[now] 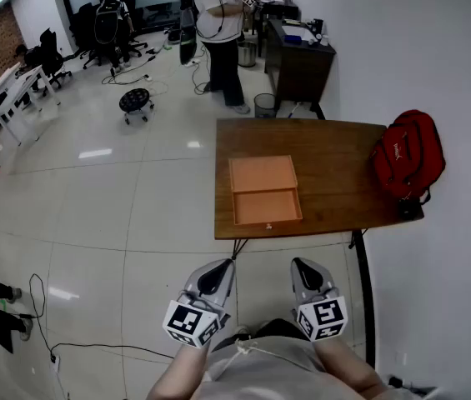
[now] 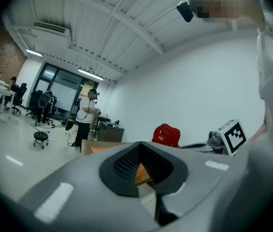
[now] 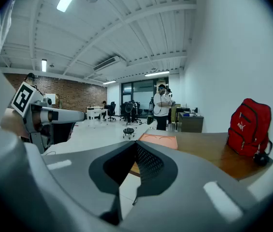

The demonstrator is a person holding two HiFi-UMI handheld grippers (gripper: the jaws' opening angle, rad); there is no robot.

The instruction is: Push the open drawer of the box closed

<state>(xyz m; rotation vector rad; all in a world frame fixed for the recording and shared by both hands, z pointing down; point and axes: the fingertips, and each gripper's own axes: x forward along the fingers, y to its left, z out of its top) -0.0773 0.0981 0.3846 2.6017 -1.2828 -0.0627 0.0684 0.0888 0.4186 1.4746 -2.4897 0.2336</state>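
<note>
The pale tiled floor point(image 1: 93, 198) spreads ahead of you, with a person point(image 1: 218, 32) standing at its far side. The brown wooden surface point(image 1: 335, 182) stands by the white wall on your right. A red backpack point(image 1: 408, 152) sits at the surface's right edge. The flat orange box point(image 1: 262, 173) lies on the left half of the surface. Its drawer point(image 1: 267, 207) stands open toward you, its front near the surface's near edge. You hold the left tool point(image 1: 221, 265) and the right tool point(image 1: 299, 264) low before your body, side by side, well short of the surface. Each tool's jaws are closed together, with nothing between them.
</note>
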